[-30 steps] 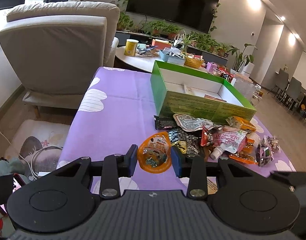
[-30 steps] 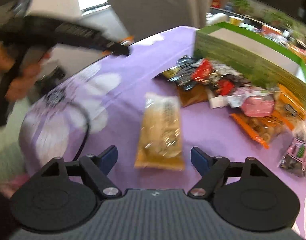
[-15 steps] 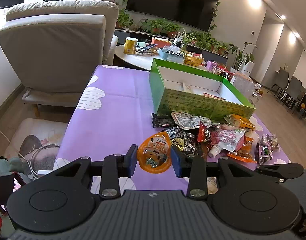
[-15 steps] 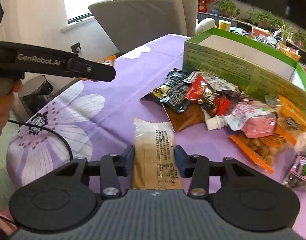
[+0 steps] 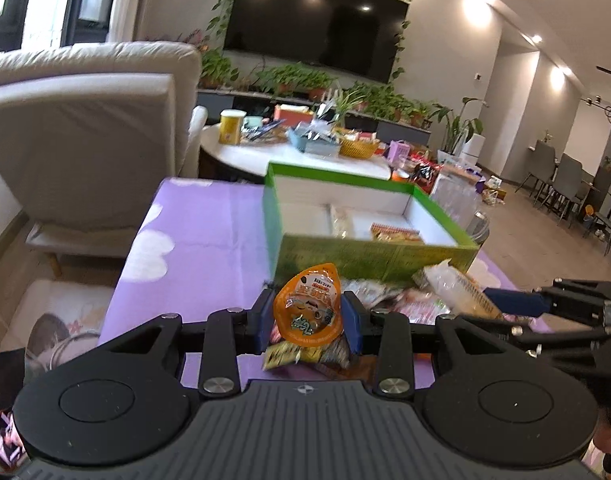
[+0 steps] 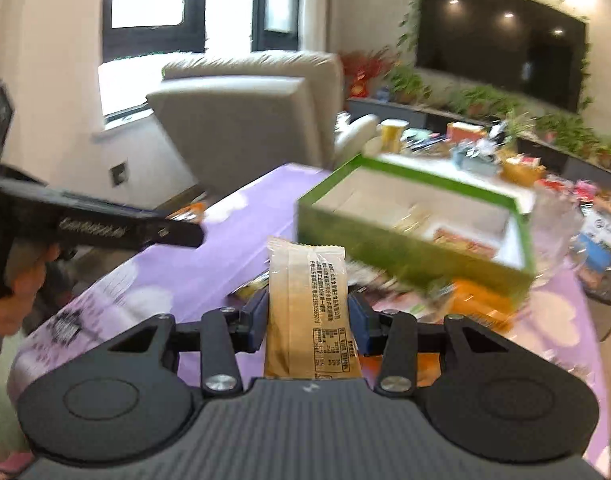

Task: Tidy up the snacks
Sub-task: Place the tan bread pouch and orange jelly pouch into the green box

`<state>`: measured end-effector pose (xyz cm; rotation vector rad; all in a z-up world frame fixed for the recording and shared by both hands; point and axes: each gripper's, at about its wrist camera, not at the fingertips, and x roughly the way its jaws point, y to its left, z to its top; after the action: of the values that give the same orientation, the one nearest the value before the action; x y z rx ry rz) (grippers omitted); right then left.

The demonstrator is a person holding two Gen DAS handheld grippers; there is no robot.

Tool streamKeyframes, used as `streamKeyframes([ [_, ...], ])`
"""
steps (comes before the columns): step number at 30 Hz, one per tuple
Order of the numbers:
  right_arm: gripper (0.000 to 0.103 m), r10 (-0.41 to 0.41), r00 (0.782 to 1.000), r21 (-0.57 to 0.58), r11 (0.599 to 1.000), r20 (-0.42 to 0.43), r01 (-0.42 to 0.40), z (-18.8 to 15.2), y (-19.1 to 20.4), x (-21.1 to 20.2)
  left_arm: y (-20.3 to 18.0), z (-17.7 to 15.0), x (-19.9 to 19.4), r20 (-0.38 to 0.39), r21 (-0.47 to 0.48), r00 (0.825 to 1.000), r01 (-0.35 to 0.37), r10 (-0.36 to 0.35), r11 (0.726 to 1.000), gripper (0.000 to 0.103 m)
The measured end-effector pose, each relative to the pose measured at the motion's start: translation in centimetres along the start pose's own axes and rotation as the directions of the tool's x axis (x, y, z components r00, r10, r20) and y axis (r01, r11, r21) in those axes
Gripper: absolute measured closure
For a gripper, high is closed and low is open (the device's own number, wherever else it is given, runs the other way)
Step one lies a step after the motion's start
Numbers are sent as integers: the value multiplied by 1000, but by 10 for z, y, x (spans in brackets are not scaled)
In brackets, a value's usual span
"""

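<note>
Left wrist view: the left gripper (image 5: 307,322) is level above the counter (image 5: 209,232), which wears a smooth purple cloth with white flower shapes. Its blue-padded fingers (image 5: 261,320) are closed on a glossy orange teardrop-shaped jelly pouch (image 5: 308,306), held upright and clear of the cloth. Under it lies a heap of crinkled foil and plastic snack packets (image 5: 385,300). Just behind the heap stands the green rectangular cardboard box (image 5: 369,258), white inside, with a few flat packets on its floor. At the right edge the right gripper (image 5: 501,304) reaches in sideways with a pale wrapper.

Right wrist view: the right gripper (image 6: 308,318) points towards the box (image 6: 405,256), tilted slightly. Its fingers (image 6: 359,320) clamp a long, flat beige plastic-wrapped bar (image 6: 311,312) with black print, lifted off the counter (image 6: 241,232). The left gripper (image 6: 105,228), matte black, crosses the left side, held by a hand (image 6: 13,296).
</note>
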<state>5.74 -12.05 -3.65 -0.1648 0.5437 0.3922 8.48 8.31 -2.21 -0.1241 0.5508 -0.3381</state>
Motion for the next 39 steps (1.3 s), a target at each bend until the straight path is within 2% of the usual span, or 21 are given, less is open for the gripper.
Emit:
streamKeyframes([
  [4,57,-58,998,52,997,28,57,13,-22,3,-12,15,14,18,35,1000,19,-20,999,70],
  [9,57,-95,994,47,995,60,92,20,-39,6,-22,36,40,18,58,999,47,-48,997,70],
  [16,57,-150,985,84,986,80,143,37,-72,35,-36,66,92,31,120,999,38,-43,992,70],
  [21,57,-182,982,115,978,55,175,44,-99,67,-32,79,138,23,134,999,33,-36,990,70],
  [26,57,-210,977,133,970,44,202,55,-121,98,-17,88,182,-18,100,1000,16,-14,995,70],
  [28,57,-217,975,137,968,38,211,56,-126,108,-12,89,196,-27,102,999,29,-27,994,69],
  [31,55,-229,973,136,965,18,225,57,-130,126,-9,88,214,-84,86,996,48,-41,995,69],
  [32,51,-238,971,130,963,5,236,55,-131,133,-9,86,217,-104,85,994,39,-30,996,69],
  [35,51,-272,958,114,953,-87,281,45,-132,152,-11,75,220,-134,122,991,9,8,993,67],
  [37,50,-252,960,113,957,-126,266,37,-129,151,-14,66,213,-143,144,990,4,17,990,63],
  [39,44,-240,961,104,961,-135,255,30,-123,141,-17,61,206,-147,157,989,10,13,988,63],
])
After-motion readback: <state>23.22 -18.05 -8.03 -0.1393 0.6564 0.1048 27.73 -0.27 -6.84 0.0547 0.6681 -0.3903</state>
